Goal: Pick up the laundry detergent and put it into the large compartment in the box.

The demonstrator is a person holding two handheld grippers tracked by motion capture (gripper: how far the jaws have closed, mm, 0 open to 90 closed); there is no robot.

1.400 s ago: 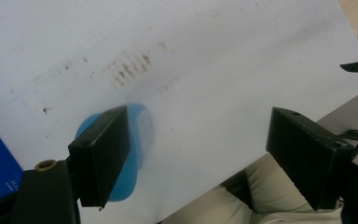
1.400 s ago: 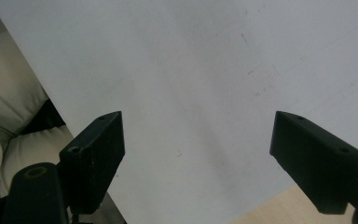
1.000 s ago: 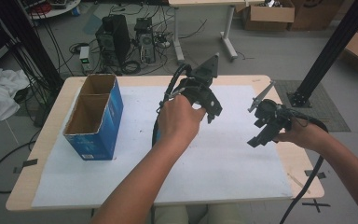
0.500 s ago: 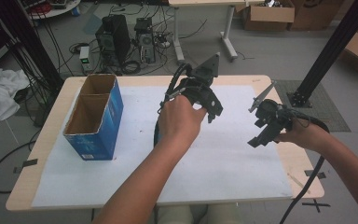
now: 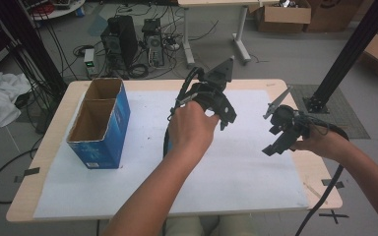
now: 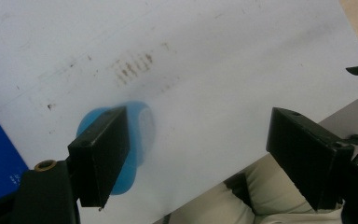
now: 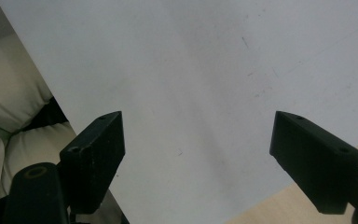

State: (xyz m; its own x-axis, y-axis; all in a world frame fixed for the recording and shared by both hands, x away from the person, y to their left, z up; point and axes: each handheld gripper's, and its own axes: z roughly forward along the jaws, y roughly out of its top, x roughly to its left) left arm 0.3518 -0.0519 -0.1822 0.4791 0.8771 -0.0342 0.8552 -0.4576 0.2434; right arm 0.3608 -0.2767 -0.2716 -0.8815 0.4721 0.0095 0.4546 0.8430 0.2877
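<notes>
My left gripper [image 5: 225, 115] hangs over the middle of the white sheet [image 5: 246, 172], held in a hand. In the left gripper view its jaws stand wide apart, so the left gripper [image 6: 205, 154] is open with nothing between them. A blurred round blue object [image 6: 142, 128] lies on the sheet, partly behind one jaw; beside the left wrist a blue sliver [image 5: 167, 143] shows. My right gripper [image 5: 274, 139] hovers near the table's right edge. The right gripper [image 7: 196, 154] is open over bare sheet.
An open blue cardboard box [image 5: 103, 125] with two compartments stands at the left of the table [image 5: 44, 147]. The person's trousers [image 6: 242, 200] show past the front edge. Cables, computers and boxes lie on the floor behind.
</notes>
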